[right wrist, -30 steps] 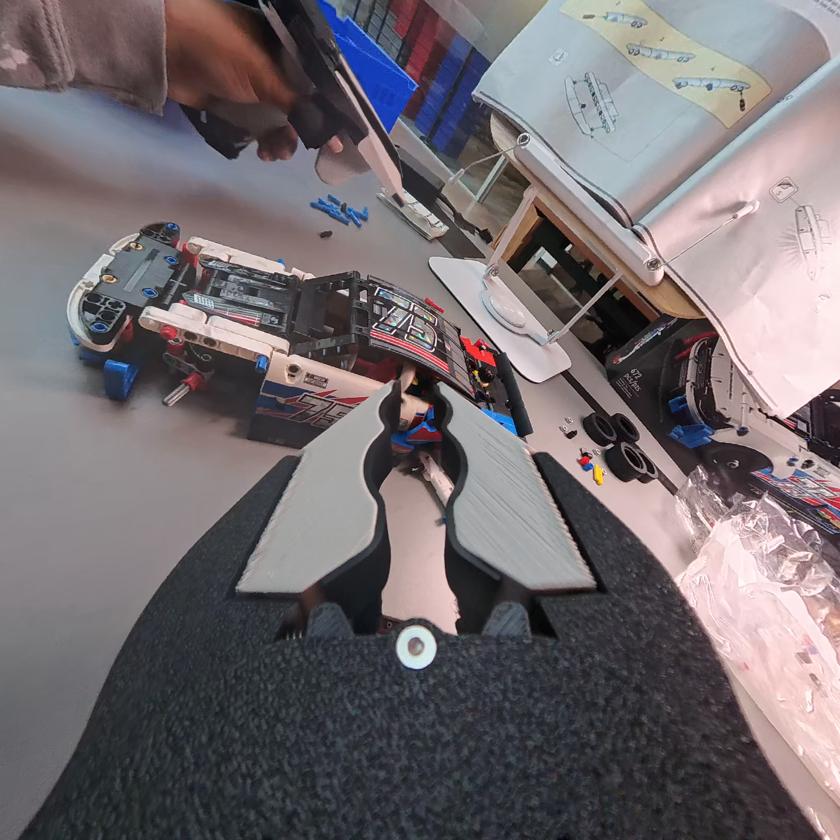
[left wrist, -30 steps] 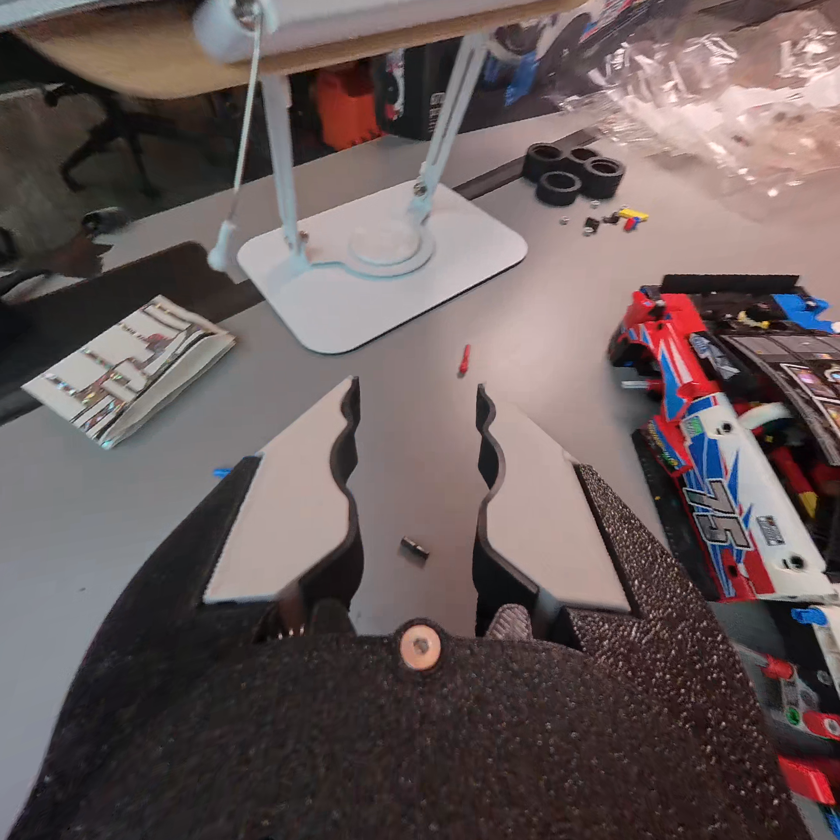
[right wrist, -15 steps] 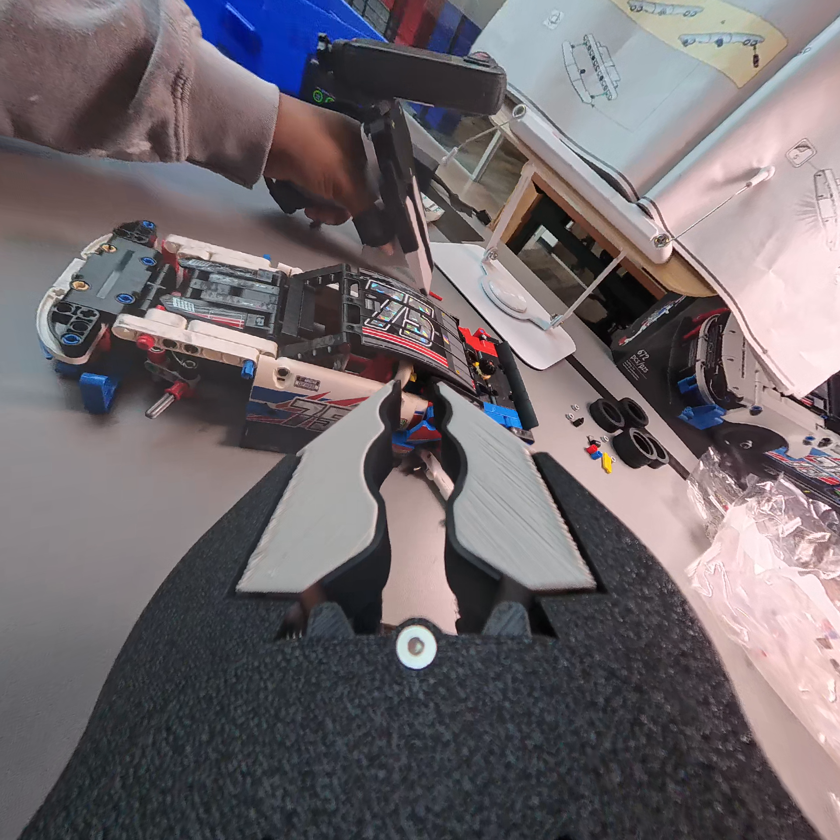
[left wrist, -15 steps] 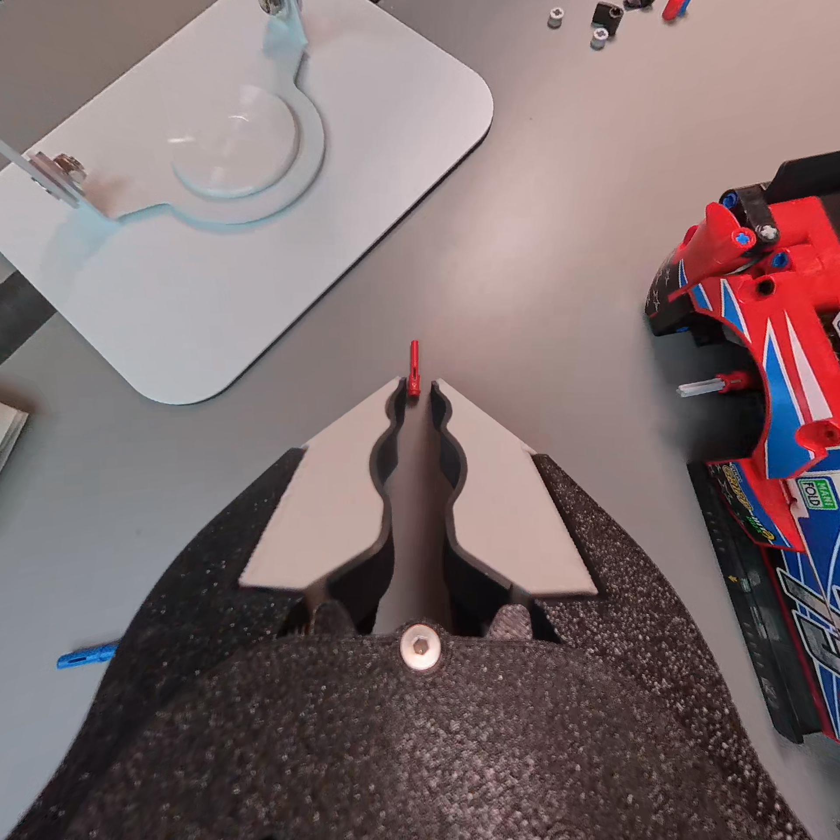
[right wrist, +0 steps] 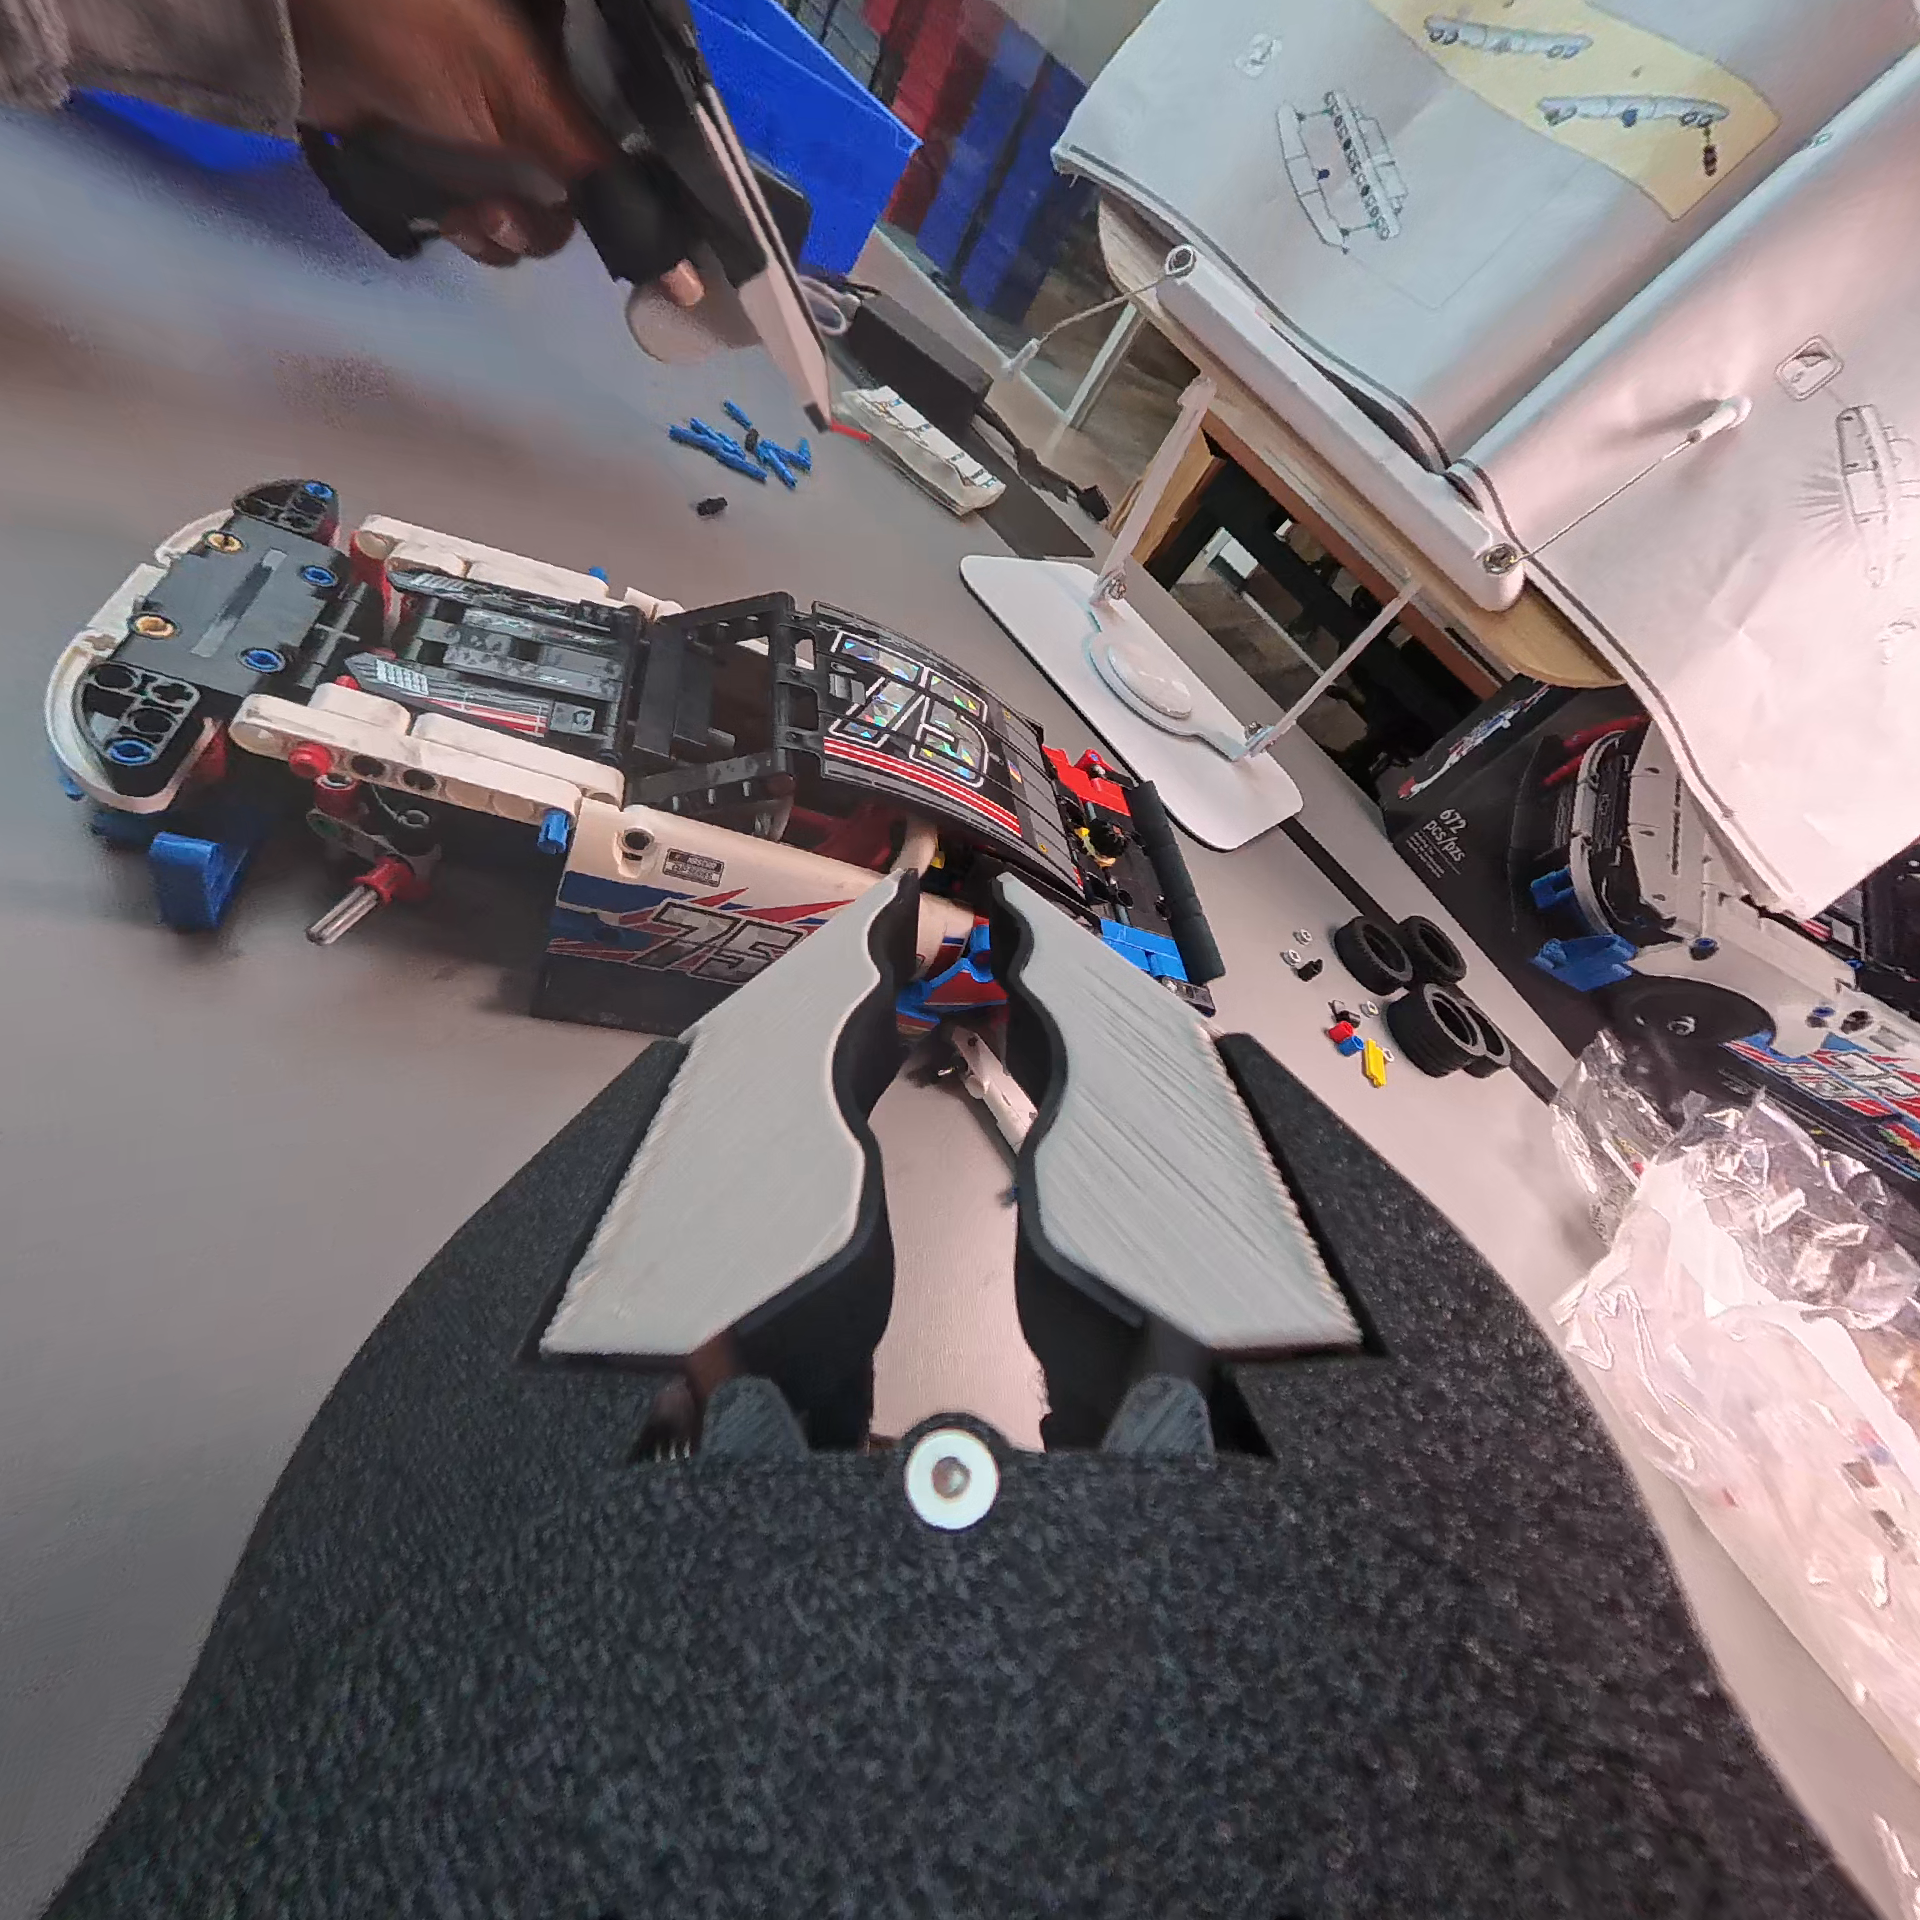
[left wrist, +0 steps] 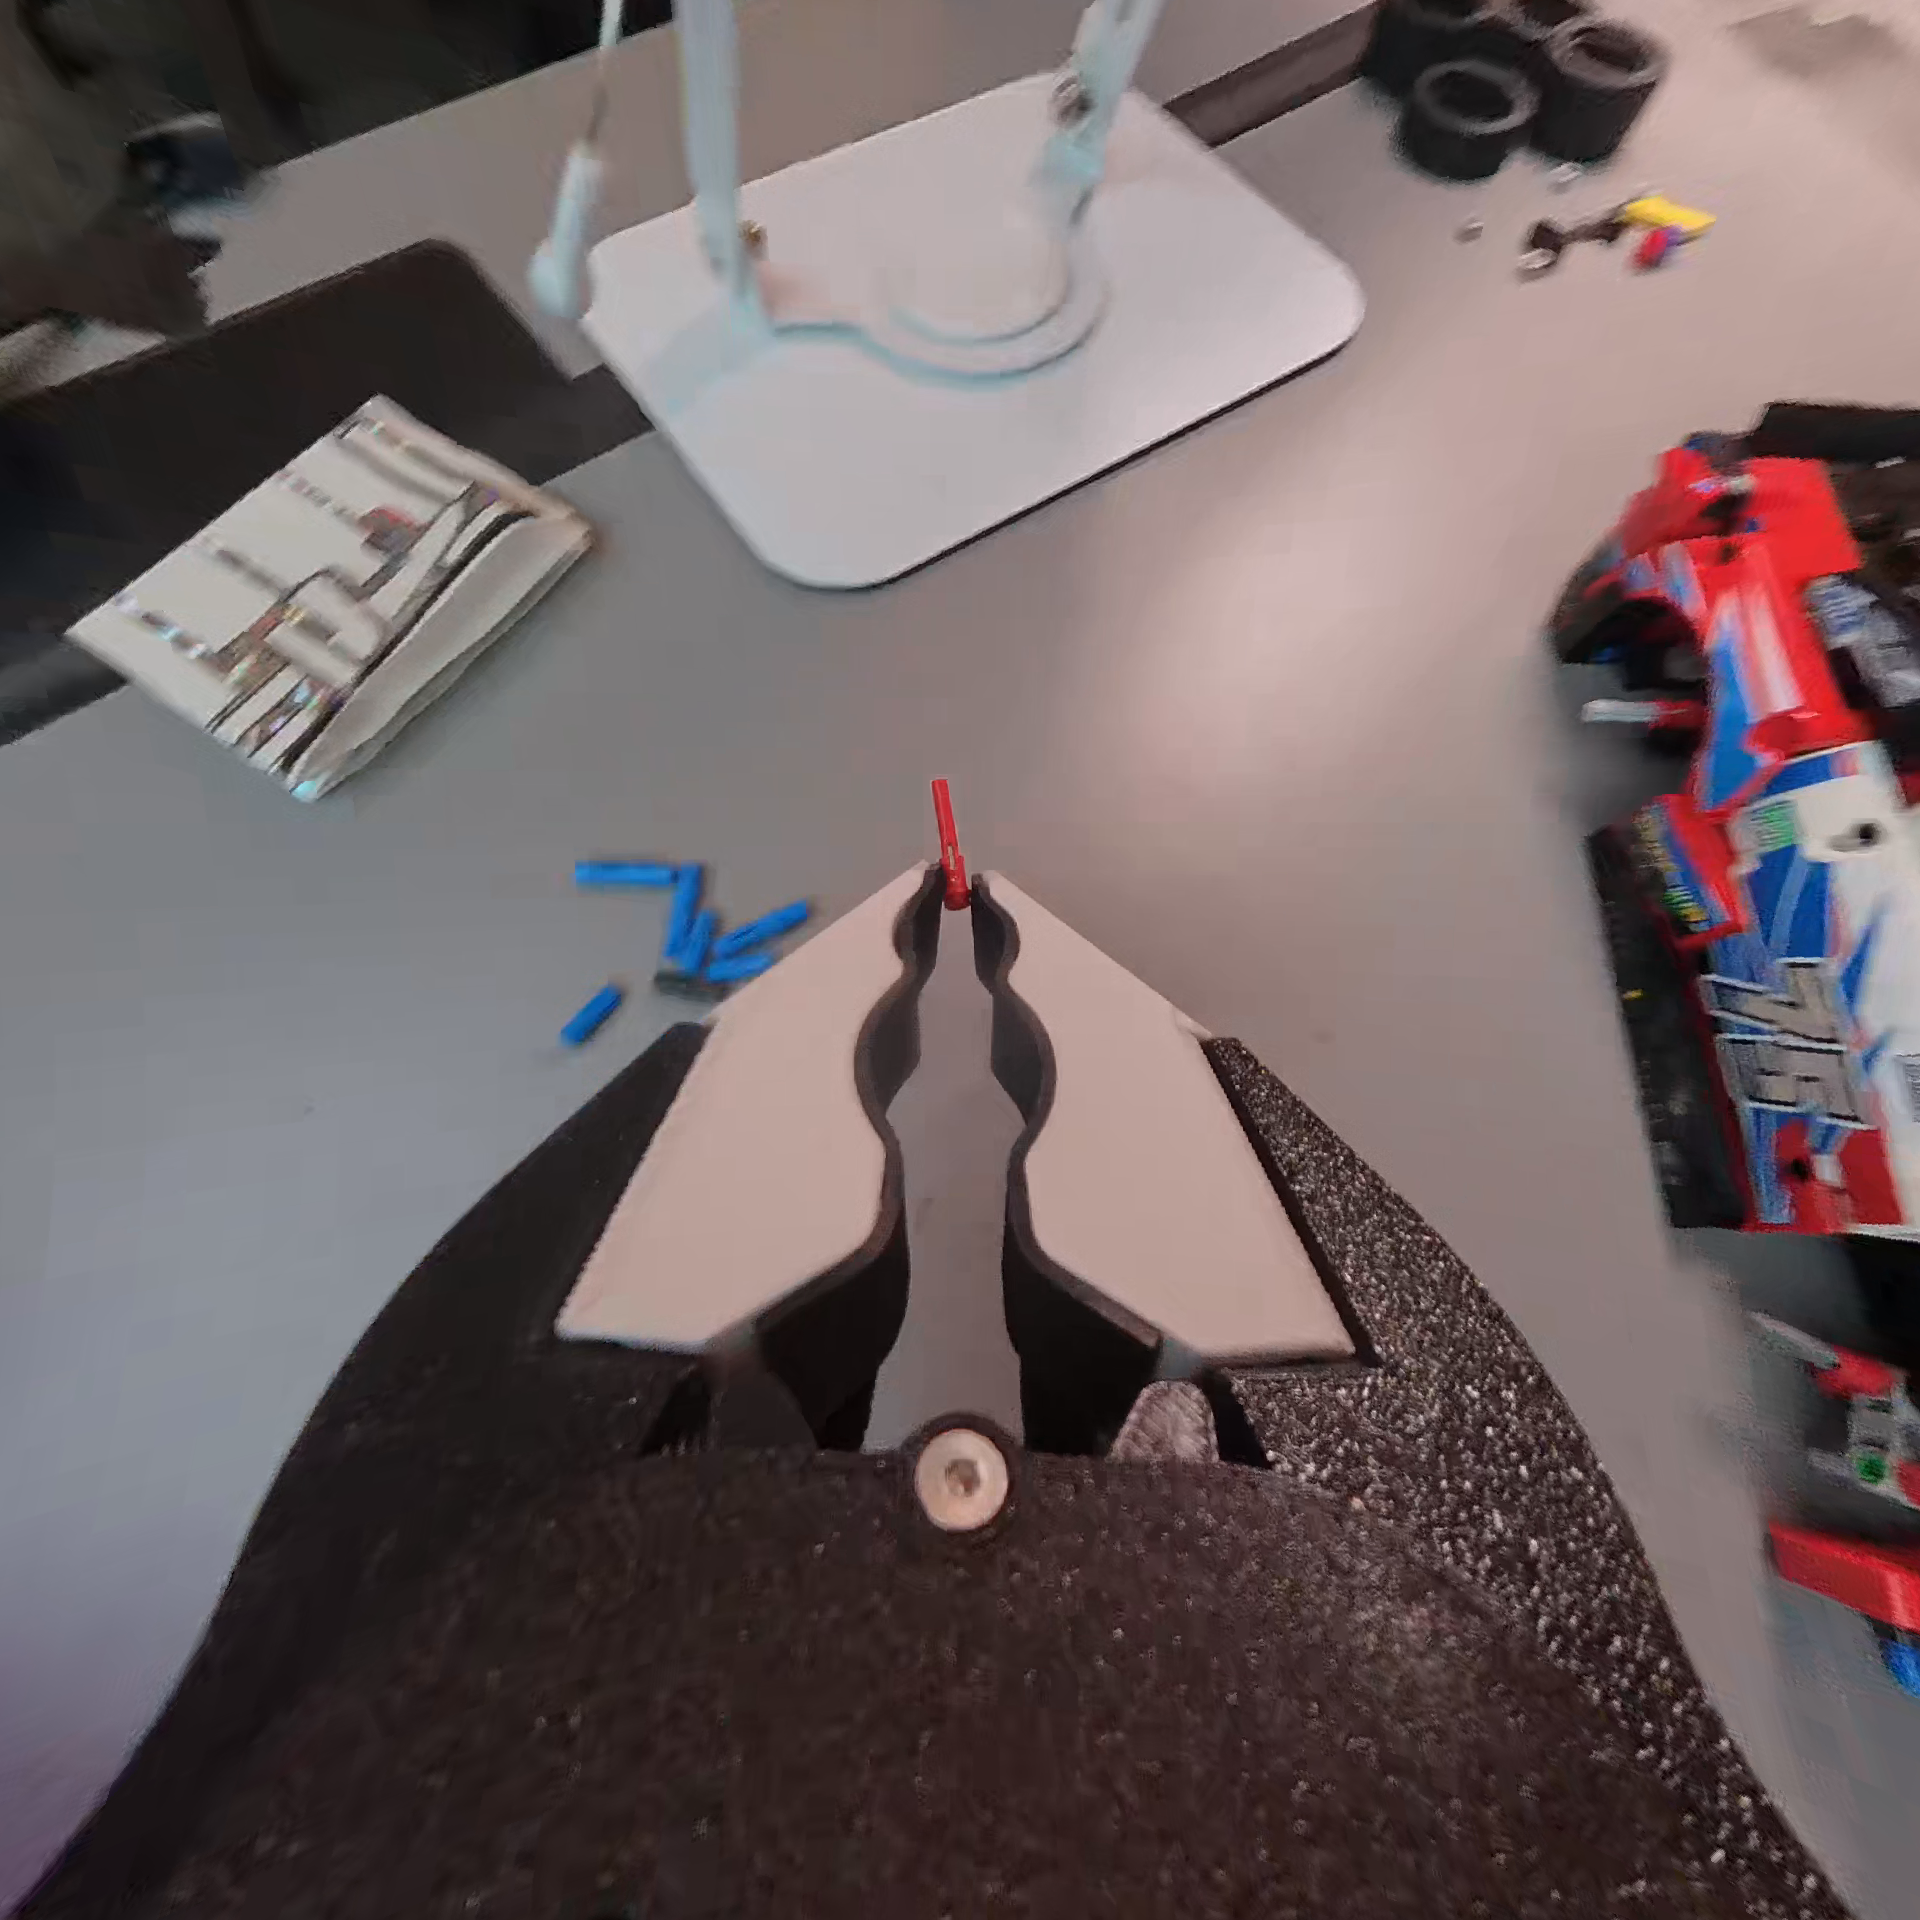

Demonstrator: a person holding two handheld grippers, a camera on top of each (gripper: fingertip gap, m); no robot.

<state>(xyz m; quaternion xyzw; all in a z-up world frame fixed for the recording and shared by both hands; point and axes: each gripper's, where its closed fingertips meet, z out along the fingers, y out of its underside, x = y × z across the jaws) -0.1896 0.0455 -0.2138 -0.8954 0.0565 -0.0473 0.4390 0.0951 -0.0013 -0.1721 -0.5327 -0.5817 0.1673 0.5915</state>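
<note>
Left gripper (left wrist: 948, 883) pinches a small red pin (left wrist: 943, 837) at its fingertips above a grey table (left wrist: 312, 1195), beside a part-built toy race car (right wrist: 582, 748).

Right gripper (right wrist: 951, 904) hangs just in front of the car's side panel with its fingers slightly apart and nothing between them. Beyond the car's tail lies a cluster of blue pins (left wrist: 707, 935), and past that a folded sticker sheet (left wrist: 332, 592). Behind the car stands a white book stand (right wrist: 1132, 686) carrying an open instruction booklet (right wrist: 1558, 239). Four black tyres (right wrist: 1423, 987) sit near the car's nose, with crumpled clear bags (right wrist: 1766, 1299) just beyond them.
</note>
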